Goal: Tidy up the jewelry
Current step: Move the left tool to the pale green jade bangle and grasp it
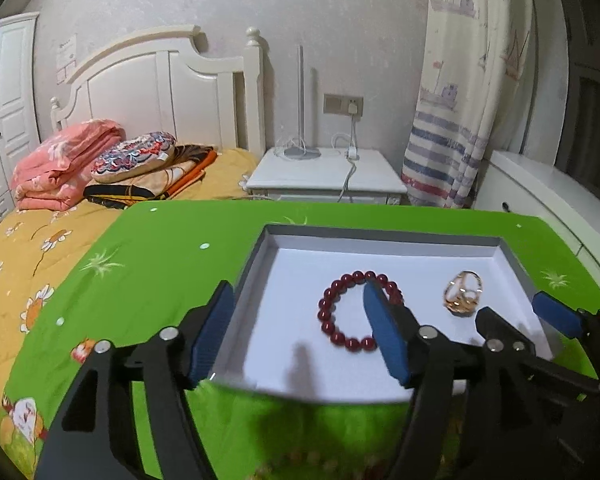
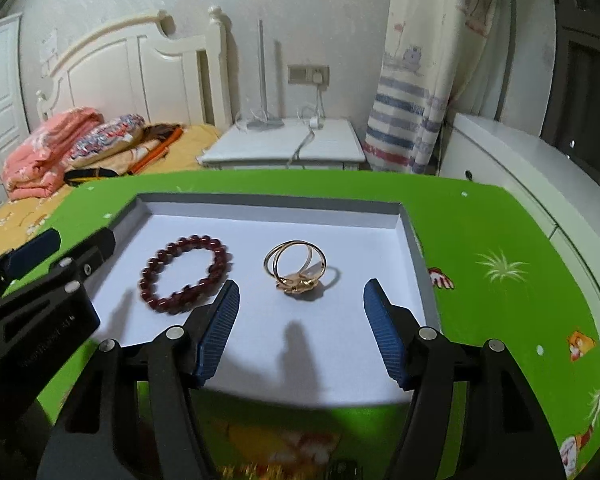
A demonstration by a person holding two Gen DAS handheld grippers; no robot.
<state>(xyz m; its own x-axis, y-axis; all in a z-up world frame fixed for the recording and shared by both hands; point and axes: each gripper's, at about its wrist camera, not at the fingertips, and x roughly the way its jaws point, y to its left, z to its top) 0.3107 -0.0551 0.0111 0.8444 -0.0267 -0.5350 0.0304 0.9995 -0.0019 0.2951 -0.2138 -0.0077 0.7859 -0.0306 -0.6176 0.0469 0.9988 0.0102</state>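
Note:
A shallow grey tray (image 1: 380,236) (image 2: 267,200) with a white floor lies on the green cloth. Inside it rest a dark red bead bracelet (image 1: 342,316) (image 2: 185,274) on the left and a gold ring (image 1: 462,294) (image 2: 297,270) on the right. My left gripper (image 1: 300,332) (image 2: 65,252) is open over the tray's left part. One blue pad is outside the left wall and the other hides part of the bracelet. My right gripper (image 2: 302,328) (image 1: 528,316) is open just short of the ring, with nothing between its pads.
The green cartoon-print cloth (image 2: 500,300) covers the table. Beyond its far edge are a bed with folded bedding (image 1: 67,160), a white nightstand (image 1: 324,176), a striped curtain (image 1: 452,140) and a white dresser (image 2: 520,160). Some small blurred items lie at the near edge (image 2: 259,470).

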